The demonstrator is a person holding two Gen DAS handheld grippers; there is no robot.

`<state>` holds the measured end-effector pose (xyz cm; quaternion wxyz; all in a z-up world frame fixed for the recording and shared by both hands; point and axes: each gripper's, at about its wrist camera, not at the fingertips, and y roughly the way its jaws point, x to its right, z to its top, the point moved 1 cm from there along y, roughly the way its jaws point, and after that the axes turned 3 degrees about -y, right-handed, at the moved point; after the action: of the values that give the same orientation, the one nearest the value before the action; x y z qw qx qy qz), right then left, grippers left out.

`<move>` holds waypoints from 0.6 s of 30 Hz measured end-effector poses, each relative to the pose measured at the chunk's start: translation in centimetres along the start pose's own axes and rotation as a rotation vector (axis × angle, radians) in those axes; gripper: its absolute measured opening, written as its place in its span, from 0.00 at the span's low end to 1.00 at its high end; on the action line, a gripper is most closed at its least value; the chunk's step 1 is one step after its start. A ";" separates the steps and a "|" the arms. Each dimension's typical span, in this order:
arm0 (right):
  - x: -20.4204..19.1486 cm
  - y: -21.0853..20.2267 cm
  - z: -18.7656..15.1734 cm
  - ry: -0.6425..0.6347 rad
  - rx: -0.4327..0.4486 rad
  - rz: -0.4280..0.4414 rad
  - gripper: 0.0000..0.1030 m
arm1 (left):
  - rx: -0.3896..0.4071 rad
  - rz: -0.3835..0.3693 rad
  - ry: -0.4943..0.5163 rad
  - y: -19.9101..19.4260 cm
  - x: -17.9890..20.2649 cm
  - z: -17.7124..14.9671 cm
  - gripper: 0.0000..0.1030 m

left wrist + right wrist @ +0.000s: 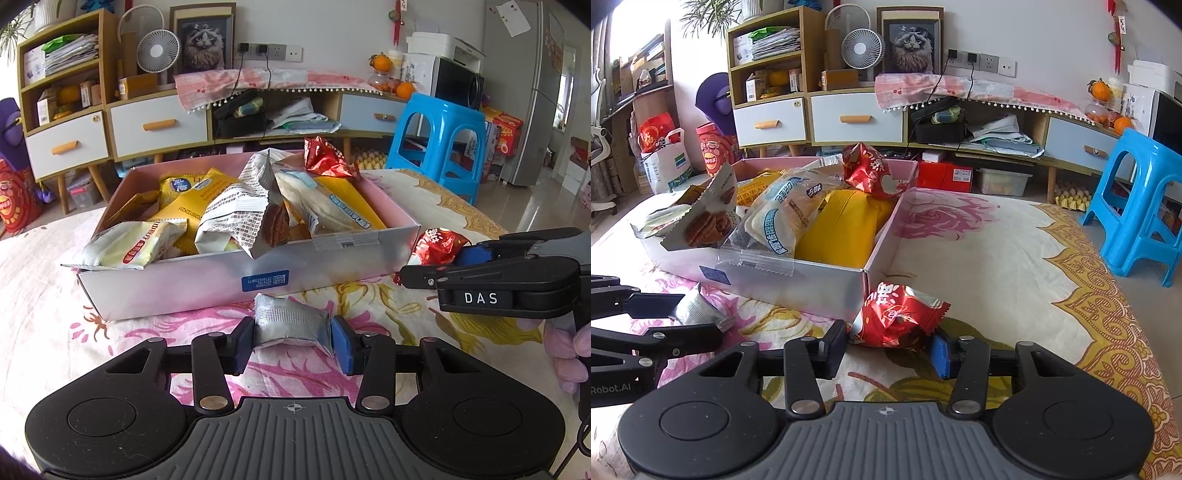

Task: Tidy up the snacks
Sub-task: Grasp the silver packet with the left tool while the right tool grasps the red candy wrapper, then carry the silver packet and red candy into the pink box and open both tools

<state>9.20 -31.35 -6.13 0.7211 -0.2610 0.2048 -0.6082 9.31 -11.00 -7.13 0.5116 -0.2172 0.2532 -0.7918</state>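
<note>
The left gripper (293,334) is pinching a small crinkled silver packet (290,321) lying on the flowered cloth (44,295), just before the box's near wall. The right gripper (888,341) is clamping a glossy red foil packet (899,314) at the box's near corner. Beyond, the shallow white cardboard box (177,284) is brimming with soft wrapped snacks (236,206), some overhanging its rim. Bare cloth is stretching away to its right.

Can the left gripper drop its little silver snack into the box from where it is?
Probably yes. The left gripper grips the silver packet right in front of the box, with nothing between them. But the box is heaped, so the packet may have to sit on top.
</note>
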 end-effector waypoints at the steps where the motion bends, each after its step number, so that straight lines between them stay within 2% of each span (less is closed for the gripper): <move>1: 0.0 -0.1 0.0 0.002 0.000 0.000 0.34 | 0.000 0.000 0.000 0.0 0.0 0.0 0.40; 18: 0.6 -1.8 0.9 0.031 0.002 -0.001 0.18 | 0.003 -0.018 0.002 -1.5 0.4 0.7 0.40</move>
<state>8.45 -32.10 -4.26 0.7178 -0.2510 0.2154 -0.6127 8.47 -10.95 -5.63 0.5047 -0.2179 0.2504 -0.7969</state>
